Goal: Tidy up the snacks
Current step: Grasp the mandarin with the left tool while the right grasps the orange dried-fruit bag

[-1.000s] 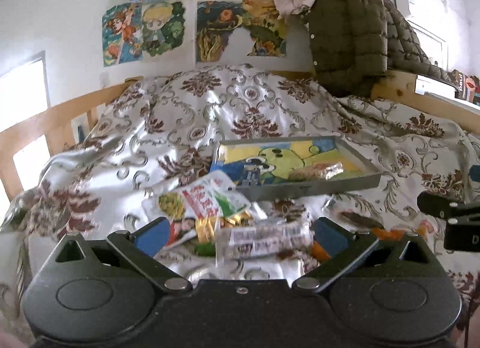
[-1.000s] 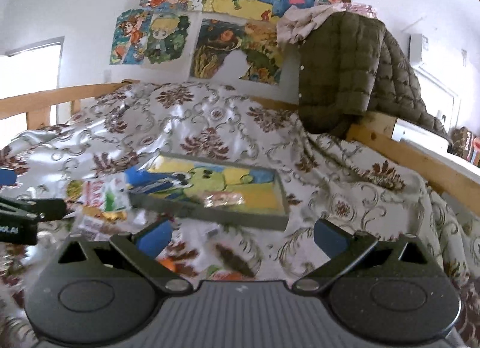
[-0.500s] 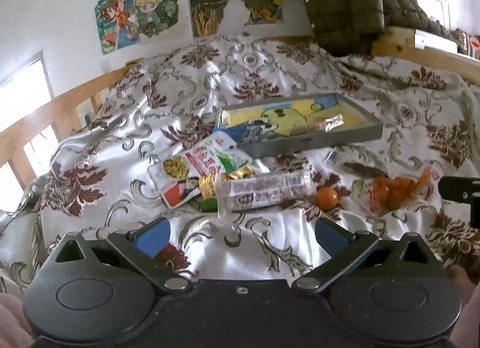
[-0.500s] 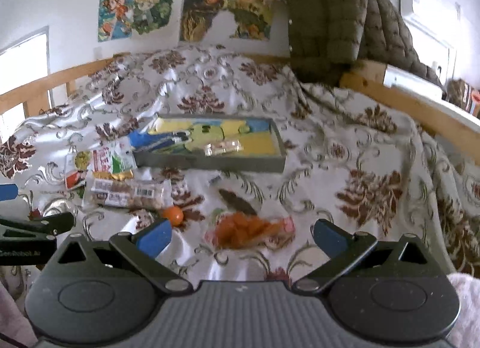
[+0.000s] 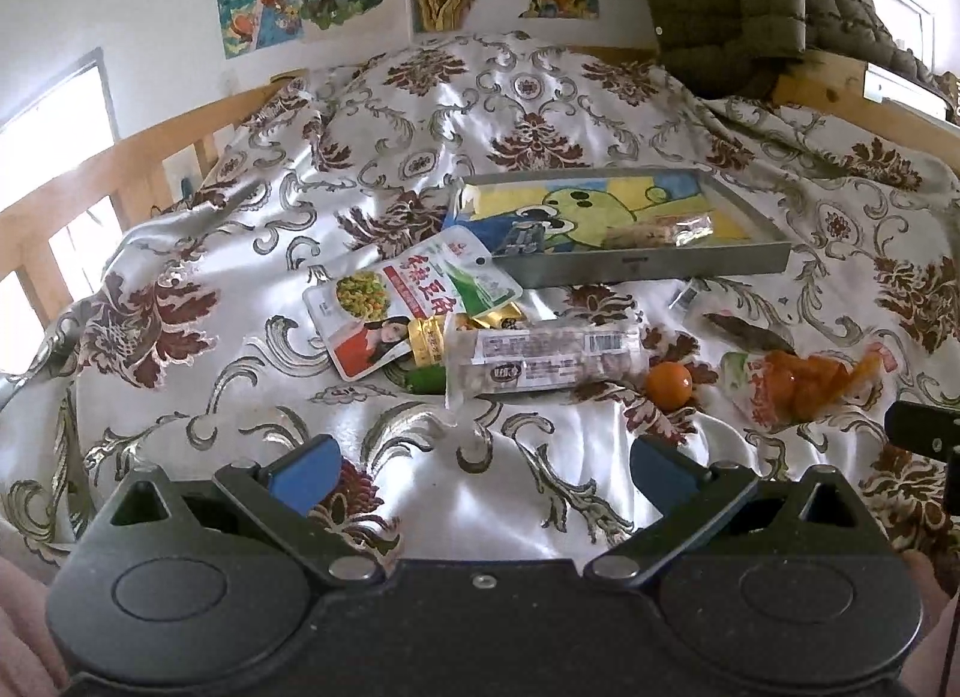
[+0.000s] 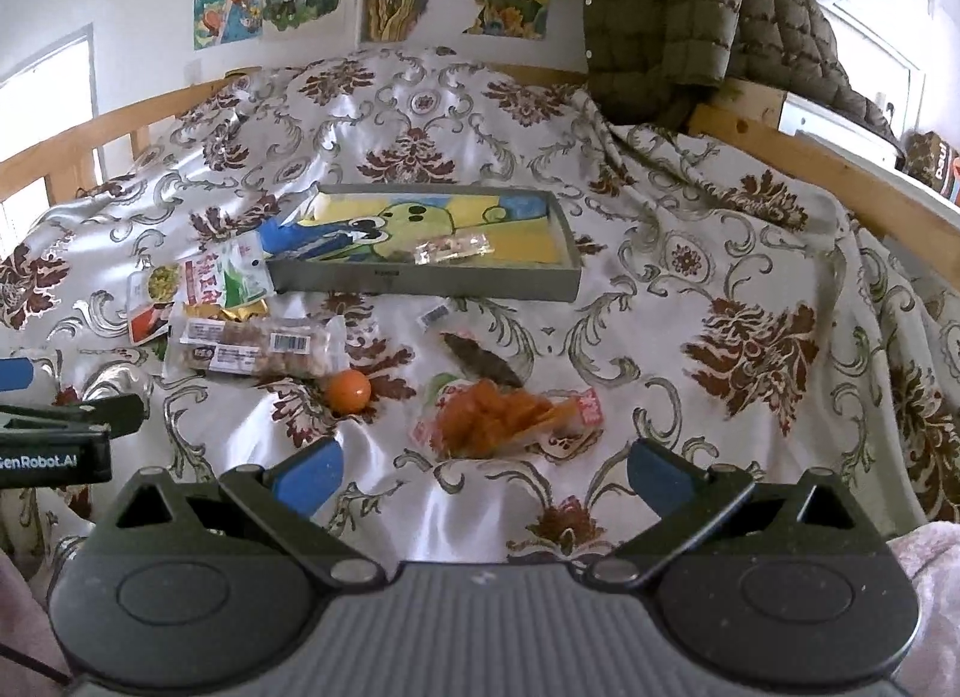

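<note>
Snacks (image 5: 546,364) loose just before our tray (image 5: 636,268), one packet (image 5: 657,232) inside; our left gripper (image 5: 483,469) and right gripper (image 6: 483,472) both spread, empty.

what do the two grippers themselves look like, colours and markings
Left gripper: black matte body, two round raised discs, angled black linkage arms with silver pivots, blue fingers. Right gripper: same build, but a ribbed grey centre panel. White "GenRobot.AI" lettering shows on the left gripper's side in the right wrist view.

Both wrist views low, sharing tray (image 5: 624,268)
</note>
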Tool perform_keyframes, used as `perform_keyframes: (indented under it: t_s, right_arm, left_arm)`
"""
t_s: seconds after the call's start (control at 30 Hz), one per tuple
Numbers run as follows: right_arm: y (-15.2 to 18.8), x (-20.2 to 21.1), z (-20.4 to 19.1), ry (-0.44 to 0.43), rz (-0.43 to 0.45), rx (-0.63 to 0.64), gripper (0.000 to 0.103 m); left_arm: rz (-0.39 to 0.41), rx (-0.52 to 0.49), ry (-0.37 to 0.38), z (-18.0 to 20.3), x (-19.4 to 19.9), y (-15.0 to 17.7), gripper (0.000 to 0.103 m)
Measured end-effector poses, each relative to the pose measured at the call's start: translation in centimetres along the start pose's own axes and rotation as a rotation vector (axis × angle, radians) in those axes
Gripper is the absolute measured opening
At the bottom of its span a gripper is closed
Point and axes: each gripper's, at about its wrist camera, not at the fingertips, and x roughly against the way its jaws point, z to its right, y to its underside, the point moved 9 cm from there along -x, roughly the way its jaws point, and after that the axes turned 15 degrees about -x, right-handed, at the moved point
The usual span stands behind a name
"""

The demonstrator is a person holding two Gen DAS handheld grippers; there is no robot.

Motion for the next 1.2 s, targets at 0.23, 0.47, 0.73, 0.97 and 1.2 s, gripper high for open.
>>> perform_keyframes:
  t_s: [0.23,0.47,0.73,0.97,1.2]
  right_arm:
    - [-0.2,-0.5,0.0,-0.013,0.004,-0.029,0.103]
    - [-1.3,-0.4,0.4,-0.052,0.039,-0.097,0.103]
    - [-2.7,-1.4,0.9,-0.125,0.010,-0.179,0.103]
    - [-4.2,-4.2,2.0,-0.198,-0.119,-0.244,0.103]
    - [-3.4,-7.3,3.2,-0.230,-0.238,-0.373,0.102]
  left_arm:
    - [0.002,0.008,0.016,0.2,-0.4,-0.2,0.102]
    - [0.019,0.051,0.057,0.3,-0.9,-0.6,0.102]
    - [0.095,0.013,0.176,2.2,-2.0,-2.9,0.102]
    - [0.137,-0.173,0.335,5.8,-3.8,-4.5,0.102]
    - [0.131,-0.197,0.460,8.1,-7.6,-5.1,0.102]
